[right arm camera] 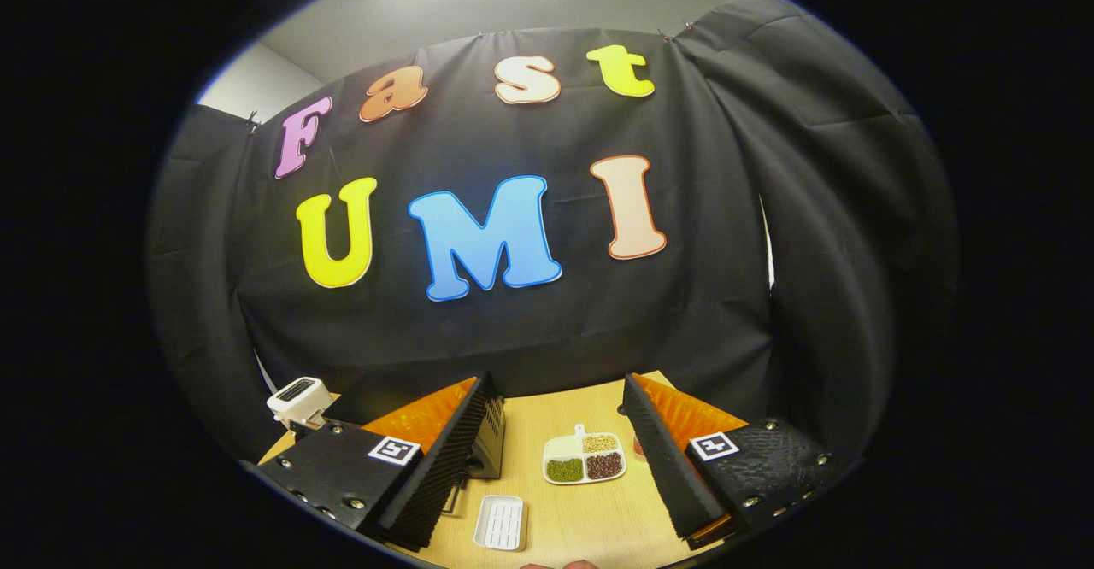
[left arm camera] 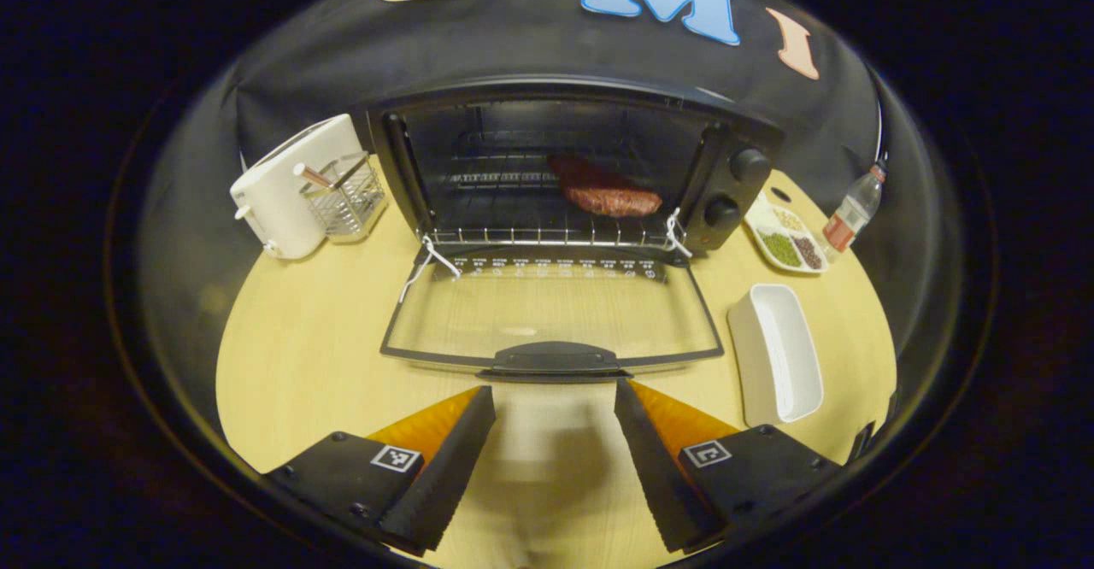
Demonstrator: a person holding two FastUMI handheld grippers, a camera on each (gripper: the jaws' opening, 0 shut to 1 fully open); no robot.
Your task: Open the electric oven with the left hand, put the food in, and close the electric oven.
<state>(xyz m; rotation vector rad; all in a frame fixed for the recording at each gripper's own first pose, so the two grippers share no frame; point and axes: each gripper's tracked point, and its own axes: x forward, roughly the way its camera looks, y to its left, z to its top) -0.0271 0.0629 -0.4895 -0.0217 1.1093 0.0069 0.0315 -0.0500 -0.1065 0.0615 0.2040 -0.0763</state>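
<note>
- The left gripper view looks straight into the oven point(left arm camera: 564, 176): its glass door point(left arm camera: 551, 317) lies folded down flat toward the camera, with the handle point(left arm camera: 554, 358) at the near edge.
- The food point(left arm camera: 607, 191), a reddish-brown slab of meat, rests on the wire rack point(left arm camera: 547, 231) inside the oven, toward the right side of the cavity.
- The left gripper point(left arm camera: 554, 449) hovers just in front of the door handle, fingers spread apart and holding nothing.
- The right gripper view looks from higher up and farther back; it takes in the black cloth wall point(right arm camera: 530, 313), a strip of pale ceiling above it, and only a corner of the oven point(right arm camera: 487, 445) behind its left finger.
- The right gripper point(right arm camera: 555, 458) is raised above the table, fingers wide apart and empty.
- The table point(left arm camera: 291, 355) is pale wood.
- A white toaster point(left arm camera: 291, 184) and a wire basket point(left arm camera: 346, 197) stand to the left of the oven, touching or just beside each other.
- To the right of the oven sit a white empty tray point(left arm camera: 778, 351), a divided dish point(left arm camera: 785, 240) of green, brown and pale grains, and a plastic bottle point(left arm camera: 850, 210) near the table's edge.
- The oven has two round knobs point(left arm camera: 735, 184) on its right panel.
</note>
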